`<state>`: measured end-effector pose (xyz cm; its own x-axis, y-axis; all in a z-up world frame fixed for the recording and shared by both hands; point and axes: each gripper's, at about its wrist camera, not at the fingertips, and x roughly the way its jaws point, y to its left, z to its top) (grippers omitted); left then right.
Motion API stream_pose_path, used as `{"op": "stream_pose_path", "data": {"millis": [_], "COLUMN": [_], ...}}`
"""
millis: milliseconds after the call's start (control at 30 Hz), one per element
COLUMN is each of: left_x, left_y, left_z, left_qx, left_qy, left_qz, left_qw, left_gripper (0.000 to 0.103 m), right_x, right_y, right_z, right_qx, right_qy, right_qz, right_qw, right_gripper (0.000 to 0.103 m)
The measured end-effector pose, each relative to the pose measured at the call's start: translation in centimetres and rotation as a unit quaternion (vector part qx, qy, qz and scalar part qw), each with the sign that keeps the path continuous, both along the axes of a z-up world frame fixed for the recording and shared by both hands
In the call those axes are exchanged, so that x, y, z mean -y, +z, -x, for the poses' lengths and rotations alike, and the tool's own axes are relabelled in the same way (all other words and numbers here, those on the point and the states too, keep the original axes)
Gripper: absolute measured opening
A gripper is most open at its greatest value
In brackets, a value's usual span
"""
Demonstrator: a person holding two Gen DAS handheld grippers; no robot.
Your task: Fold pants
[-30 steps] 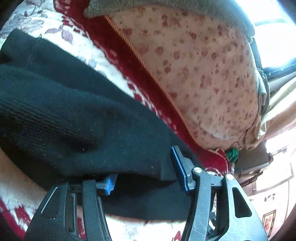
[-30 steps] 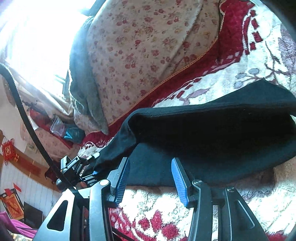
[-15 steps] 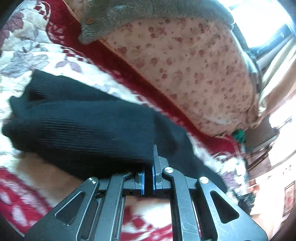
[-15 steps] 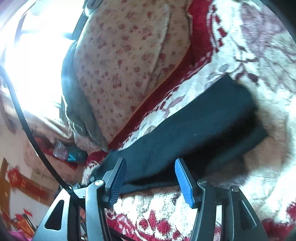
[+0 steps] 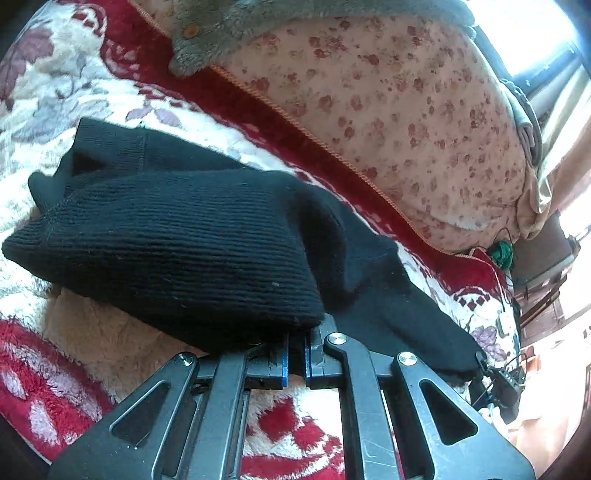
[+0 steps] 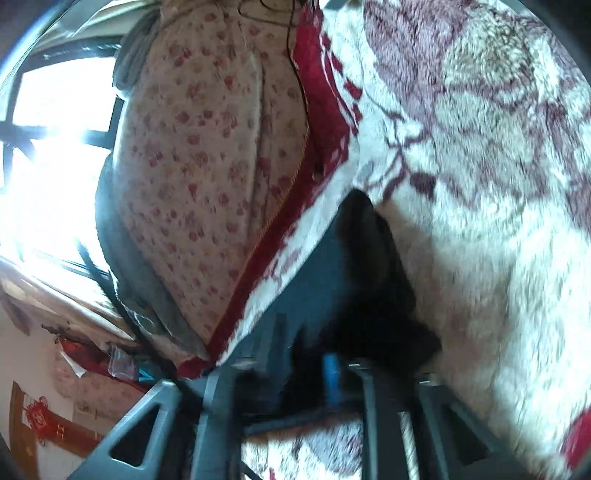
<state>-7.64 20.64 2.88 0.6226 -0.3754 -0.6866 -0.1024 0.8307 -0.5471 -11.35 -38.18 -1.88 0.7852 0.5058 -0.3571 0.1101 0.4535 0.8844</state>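
The black knit pants (image 5: 177, 243) lie folded over on a red and white floral blanket (image 5: 74, 92). My left gripper (image 5: 294, 360) has its blue pads nearly together at the near edge of the folded layer, and the black cloth lies over their tips. In the right wrist view the pants (image 6: 343, 280) run away from me along the blanket. My right gripper (image 6: 306, 365) is blurred, with black cloth between its fingers, one blue pad (image 6: 330, 376) showing.
A big floral quilt roll (image 5: 406, 110) with a grey garment (image 5: 240, 22) on top lies behind the pants. It also shows in the right wrist view (image 6: 207, 166), beside a bright window (image 6: 48, 147). Small clutter sits at the blanket's far right end (image 5: 502, 384).
My left gripper went from open around the cloth edge to nearly shut. My right gripper closed in from wide open and swung, so the pants now run away from it.
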Motion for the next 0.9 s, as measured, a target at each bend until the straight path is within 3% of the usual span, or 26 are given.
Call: {"op": "stream_pose_path", "data": {"millis": [233,400,467,567,733,833,900], "left_x": [0.8,0.0,0.0,0.1,-1.7,-3.6,-5.1], "left_y": [1.8,-0.6,-0.6,-0.3,0.9,1.2,1.1], "left_z": [1.3,0.7,0.9,1.4,3.5,4.4,4.3], "left_qx": [0.032,-0.007,-0.005,-0.001,0.008,0.01,0.005], "left_qy": [-0.024,0.0,0.0,-0.002,0.014,0.049,0.064], "left_qz": [-0.023,-0.012,-0.016,-0.038,-0.06,-0.08,-0.068], "left_qw": [0.9989,0.9999,0.9999,0.9993,0.9981,0.9956,0.9956], "left_gripper": [0.004,0.004,0.005,0.011,0.038,0.038,0.038], "right_x": [1.0,2.1,1.6,0.6,-2.8,-6.1,-8.7], "right_y": [3.3,2.8,3.2,3.7,6.2,7.0,7.0], "right_z": [3.0,4.0,3.9,3.5,3.2,2.3,1.3], "right_qx": [0.046,0.005,-0.007,-0.024,0.006,0.029,0.031], "right_qy": [0.002,-0.03,-0.032,-0.021,0.029,0.09,0.129], "right_qz": [0.024,0.028,0.046,0.043,0.107,0.133,0.145], "right_qw": [0.999,0.999,0.998,0.999,0.994,0.987,0.981], "right_gripper": [0.006,0.006,0.013,0.042,0.045,0.055,0.056]}}
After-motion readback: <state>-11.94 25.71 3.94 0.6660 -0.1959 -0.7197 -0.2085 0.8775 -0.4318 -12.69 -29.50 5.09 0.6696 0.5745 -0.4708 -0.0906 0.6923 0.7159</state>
